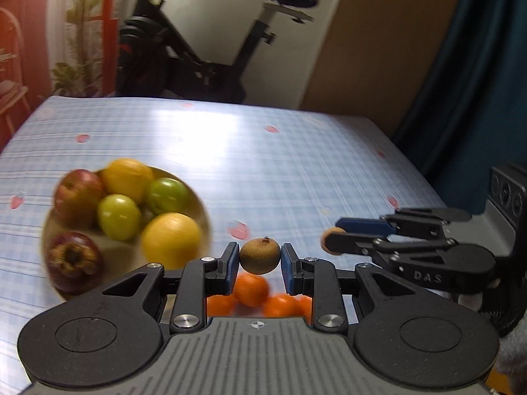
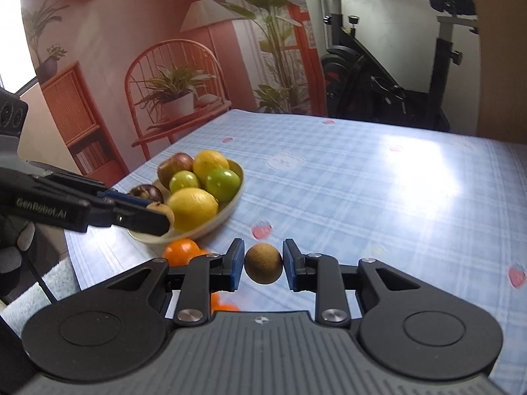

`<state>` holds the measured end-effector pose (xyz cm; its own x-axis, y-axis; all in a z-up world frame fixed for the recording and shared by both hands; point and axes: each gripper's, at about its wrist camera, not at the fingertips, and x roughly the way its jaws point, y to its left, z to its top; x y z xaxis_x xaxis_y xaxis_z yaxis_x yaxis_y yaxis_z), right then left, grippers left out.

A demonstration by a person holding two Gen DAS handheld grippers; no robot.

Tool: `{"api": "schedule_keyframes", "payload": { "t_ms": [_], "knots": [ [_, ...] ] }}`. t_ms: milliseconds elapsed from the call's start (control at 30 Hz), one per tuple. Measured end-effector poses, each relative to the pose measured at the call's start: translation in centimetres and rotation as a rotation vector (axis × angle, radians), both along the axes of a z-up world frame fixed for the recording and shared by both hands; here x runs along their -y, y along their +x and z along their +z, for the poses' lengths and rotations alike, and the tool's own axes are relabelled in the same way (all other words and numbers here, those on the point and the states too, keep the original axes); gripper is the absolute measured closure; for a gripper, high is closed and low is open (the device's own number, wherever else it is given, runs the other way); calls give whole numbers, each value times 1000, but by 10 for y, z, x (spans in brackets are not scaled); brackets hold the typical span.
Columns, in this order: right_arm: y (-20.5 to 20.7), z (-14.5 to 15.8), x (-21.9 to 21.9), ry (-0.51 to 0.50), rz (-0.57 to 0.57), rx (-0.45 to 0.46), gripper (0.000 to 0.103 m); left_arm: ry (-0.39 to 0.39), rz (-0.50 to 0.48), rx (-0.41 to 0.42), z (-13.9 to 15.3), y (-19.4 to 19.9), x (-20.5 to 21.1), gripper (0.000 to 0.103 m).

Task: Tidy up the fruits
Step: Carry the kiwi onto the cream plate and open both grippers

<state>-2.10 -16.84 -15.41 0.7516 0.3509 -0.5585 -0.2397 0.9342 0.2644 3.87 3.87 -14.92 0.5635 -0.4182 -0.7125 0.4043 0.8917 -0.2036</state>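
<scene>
1. Brown and fuzzy, a kiwi (image 1: 260,256) sits pinched between the blue pads of the left gripper (image 1: 260,260), jaws nearly closed on it, lifted clear of the surface (image 1: 296,164).
2. A second kiwi (image 2: 263,264) is held the same way in the right gripper (image 2: 263,265), jaws drawn in tight against its sides, also above the checked cloth.
3. I judge the step in hand to be carrying both kiwis off to wherever they belong; neither has been set down yet.
4. The next move calls for a clear landing spot and a gentle release, since a round fruit will likely roll once let go.
5. One bowl (image 2: 235,197) stands on the surface to the left of both grippers, already heaped: two lemons (image 2: 192,207), two green fruits (image 2: 223,182), a reddish apple (image 2: 174,166) and a dark purple fruit (image 2: 146,194).
6. Small oranges (image 1: 252,291) lie loose on the surface below the left gripper, near the bowl, in no container.
</scene>
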Motion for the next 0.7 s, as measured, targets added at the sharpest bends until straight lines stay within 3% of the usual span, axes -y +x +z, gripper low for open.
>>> {"api": "schedule_keyframes", "payload": {
  "t_ms": [333, 700],
  "knots": [
    [65, 10, -55, 0, 89, 16, 75, 0, 151, -3, 13, 39, -70, 74],
    [127, 3, -106, -70, 179, -11, 75, 1, 172, -42, -3, 60, -95, 74]
  ]
}}
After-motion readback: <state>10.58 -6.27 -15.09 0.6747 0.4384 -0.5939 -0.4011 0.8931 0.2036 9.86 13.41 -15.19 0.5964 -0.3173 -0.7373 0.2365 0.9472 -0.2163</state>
